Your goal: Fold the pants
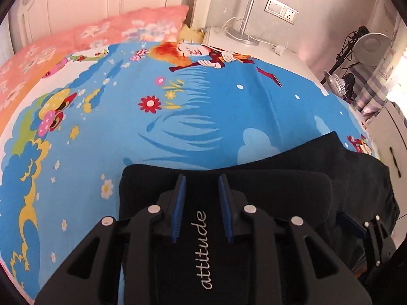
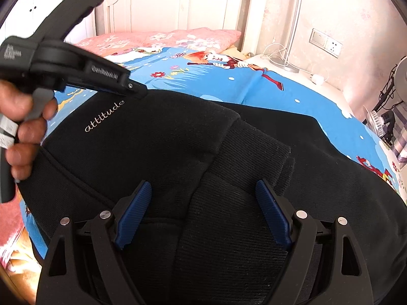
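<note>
The black pants (image 2: 157, 137) lay on the bed (image 1: 178, 117), over its blue cartoon-print sheet, and already looked partly folded. In the right wrist view a cloth layer bearing the word "attitude" lay doubled over a ribbed band, with more dark fabric spreading toward 3 o'clock. That suggested at least one fold was made. The stack was still uneven, its edges stepped rather than flush, so a further fold and some squaring probably remained.

The left gripper (image 1: 202, 178) hovered low over the lettered panel at 6 o'clock of its own view. Its blue-padded fingers (image 1: 181, 190) stood a little apart, and the lettering showed plainly between them. They looked released, with no cloth pinched. In the right wrist view the same tool came in from 10 o'clock, the person's left hand (image 2: 24, 127) wrapped around its handle. Its tip sat at the far edge of the lettered panel.

The right gripper (image 2: 203, 186) had its fingers (image 2: 267, 198) spread wide over the ribbed band at 6 o'clock, gripping nothing.

No container appeared in either view. A pink pillow (image 1: 106, 30) lay at the head of the bed near 11 o'clock. A white nightstand (image 1: 254, 48) with a lamp base stood toward 1 o'clock.
</note>
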The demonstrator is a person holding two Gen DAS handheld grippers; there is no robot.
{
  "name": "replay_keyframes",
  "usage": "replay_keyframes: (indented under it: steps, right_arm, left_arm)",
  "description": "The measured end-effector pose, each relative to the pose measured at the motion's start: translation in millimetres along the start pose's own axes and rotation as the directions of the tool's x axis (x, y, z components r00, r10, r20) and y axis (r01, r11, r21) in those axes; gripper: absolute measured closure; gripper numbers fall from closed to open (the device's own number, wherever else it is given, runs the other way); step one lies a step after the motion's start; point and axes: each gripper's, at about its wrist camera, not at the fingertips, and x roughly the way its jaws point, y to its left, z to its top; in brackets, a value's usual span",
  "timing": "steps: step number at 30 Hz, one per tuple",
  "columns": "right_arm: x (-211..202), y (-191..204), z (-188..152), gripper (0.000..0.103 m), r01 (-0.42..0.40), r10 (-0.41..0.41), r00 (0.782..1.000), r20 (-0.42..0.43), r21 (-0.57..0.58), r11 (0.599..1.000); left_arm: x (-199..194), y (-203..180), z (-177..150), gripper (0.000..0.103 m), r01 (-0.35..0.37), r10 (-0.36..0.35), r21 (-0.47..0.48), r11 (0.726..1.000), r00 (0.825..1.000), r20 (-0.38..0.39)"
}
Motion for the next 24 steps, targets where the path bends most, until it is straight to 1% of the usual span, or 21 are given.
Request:
replay_keyframes:
  steps: [1, 2, 3, 4, 5, 6, 8, 9, 10, 11, 12, 13, 14, 15, 16, 17, 18, 19, 20, 22, 24]
  right_arm:
    - [-0.1, -0.1, 0.2, 0.022, -0.002, 0.002, 1.0, 0.0, 0.002, 1.0]
    - [-0.1, -0.1, 0.6, 0.022, -0.002, 0.002, 1.0, 0.0, 0.002, 1.0]
    - [-0.3, -0.5, 0.8, 0.022, -0.006, 0.006, 1.0, 0.002, 0.006, 1.0]
    - [-1.1, -1.7, 1.0, 0.022, -0.014, 0.014, 1.0, 0.005, 0.014, 1.0]
    - [-1.5, -2.9, 0.9, 0.021, -0.021, 0.021, 1.0, 0.007, 0.021, 1.0]
    - [-2.9, -4.3, 1.4, 0.019, -0.029, 0.028, 1.0, 0.005, 0.027, 0.999]
    - [-6.9, -8.5, 7.2, 0.015, -0.03, 0.031, 0.999, -0.031, 0.046, 0.998]
    - [-10.3, -14.1, 11.5, 0.015, -0.045, 0.048, 0.998, -0.041, 0.075, 0.996]
    - [-13.9, -18.5, 14.5, 0.015, -0.059, 0.062, 0.998, -0.033, 0.101, 0.993]
    - [-20.3, -28.4, 19.9, 0.015, -0.068, 0.07, 0.997, -0.009, 0.145, 0.987]
    - [-25.9, -39.1, 26.3, 0.015, -0.05, 0.048, 0.999, 0.016, 0.188, 0.981]
    - [-30.1, -47.5, 33.1, 0.015, -0.025, 0.017, 0.999, 0.039, 0.22, 0.975]
    - [-31.6, -51.5, 38.3, 0.015, -0.014, 0.002, 0.999, 0.052, 0.229, 0.973]
    - [-29.1, -54.9, 48.1, 0.015, -0.003, -0.009, 0.999, 0.053, 0.217, 0.976]
    - [-23.9, -55.3, 57.1, 0.015, 0.012, -0.021, 0.999, 0.045, 0.193, 0.981]
    - [-19.7, -55.1, 62.1, 0.016, 0.023, -0.031, 0.999, 0.041, 0.179, 0.984]
    - [-9.4, -55.0, 69.4, 0.026, 0.041, -0.045, 0.999, 0.019, 0.157, 0.987]
    - [-0.7, -54.9, 72.1, 0.034, 0.053, -0.052, 0.999, -0.008, 0.144, 0.988]
    - [11.1, -56.8, 75.1, 0.045, 0.066, -0.061, 0.997, -0.043, 0.137, 0.988]
    - [36.5, -64.4, 75.0, 0.051, 0.099, -0.081, 0.989, -0.122, 0.15, 0.984]
    - [52.6, -72.1, 66.9, 0.057, 0.125, -0.099, 0.982, -0.164, 0.158, 0.98]
  left_arm:
    - [-6.5, 3.3, 1.1, 0.074, 0.023, -0.023, -0.035, 0.999, 1.0, 0.018]
    - [-16.7, 6.9, 1.3, 0.066, 0.052, -0.049, -0.072, 0.996, 0.998, 0.05]
    - [-32.2, 10.5, 0.6, 0.055, 0.074, -0.063, -0.104, 0.992, 0.993, 0.104]
    - [-50.1, 13.2, -2.0, 0.049, 0.073, -0.051, -0.122, 0.99, 0.984, 0.172]
    - [-65.5, 14.6, -6.2, 0.038, 0.054, -0.022, -0.138, 0.989, 0.974, 0.226]
    - [-78.6, 15.6, -12.4, 0.03, 0.038, 0.003, -0.154, 0.987, 0.965, 0.264]
    - [-96.1, 19.1, -29.1, 0.023, 0.051, 0.002, -0.178, 0.983, 0.959, 0.285]
    - [-100.4, 20.2, -38.9, 0.021, 0.034, 0.022, -0.192, 0.981, 0.96, 0.28]
    - [-102.2, 20.6, -46.6, 0.021, 0.015, 0.041, -0.2, 0.98, 0.961, 0.274]
    - [-103.8, 20.5, -56.6, 0.02, 0.013, 0.04, -0.191, 0.981, 0.961, 0.274]
    - [-106.7, 20.1, -67.4, 0.02, 0.015, 0.035, -0.17, 0.985, 0.956, 0.291]
    - [-111.6, 19.4, -80.1, 0.02, -0.023, 0.07, -0.148, 0.989, 0.943, 0.324]
    - [-115.3, 18.3, -89.0, 0.022, -0.081, 0.127, -0.147, 0.986, 0.932, 0.34]
    - [-117.8, 18.8, -96.7, 0.028, -0.124, 0.173, -0.16, 0.979, 0.923, 0.343]
    - [-119.2, 20.3, -104.0, 0.033, -0.107, 0.16, -0.17, 0.98, 0.929, 0.334]
    - [-118.9, 20.9, -109.0, 0.043, -0.074, 0.124, -0.163, 0.984, 0.937, 0.327]
    - [-117.2, 18.2, -113.9, 0.051, -0.072, 0.117, -0.154, 0.986, 0.943, 0.311]
    - [-115.6, 15.6, -118.3, 0.054, -0.087, 0.128, -0.145, 0.986, 0.945, 0.302]
    - [-113.4, 13.0, -121.8, 0.059, -0.087, 0.124, -0.135, 0.987, 0.947, 0.297]
    - [-106.2, 9.0, -129.4, 0.062, -0.061, 0.094, -0.125, 0.99, 0.958, 0.273]
    - [-95.5, 6.5, -136.5, 0.062, -0.053, 0.081, -0.117, 0.992, 0.965, 0.248]
